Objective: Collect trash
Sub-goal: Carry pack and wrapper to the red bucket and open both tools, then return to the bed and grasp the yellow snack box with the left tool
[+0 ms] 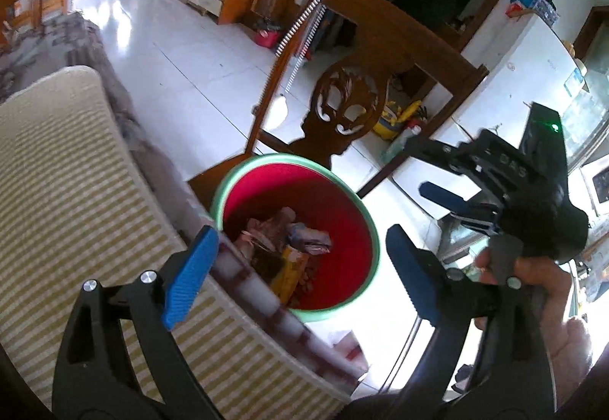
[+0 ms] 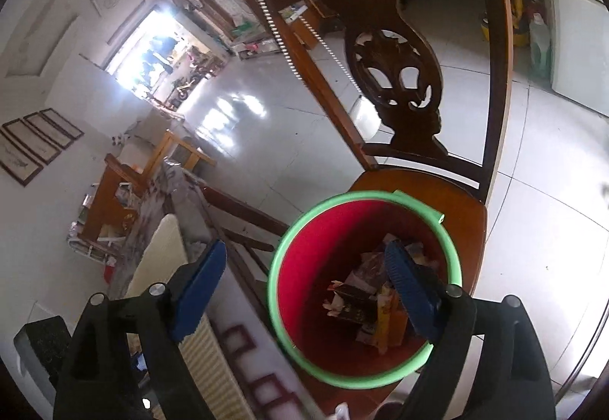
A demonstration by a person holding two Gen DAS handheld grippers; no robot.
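Nearest my left wrist camera, the left gripper (image 1: 293,275) stands with its blue pads spread wide and nothing between them. Its left pad lies over the striped cloth (image 1: 76,199) covering the table edge; its right pad hangs over bare floor. To the right in the same view I see the right gripper (image 1: 443,193), held in a hand (image 1: 548,290); its body bears raised letters I cannot read with confidence.

Through the right wrist camera, the right gripper (image 2: 304,286) is likewise spread wide and empty, its right pad overlapping the bucket mouth.

Just beyond both tools stands the red bucket (image 1: 342,206) with a green rim, upright, mouth upward, its long axis vertical. It rests on the seat of a wooden chair (image 2: 468,218), close beside the table edge. Trash (image 1: 283,248) lies at its bottom: crumpled wrappers and a yellow packet. Any print on them is too blurred to read.

Farther back rises the carved chair back, then white floor tiles (image 1: 198,54).
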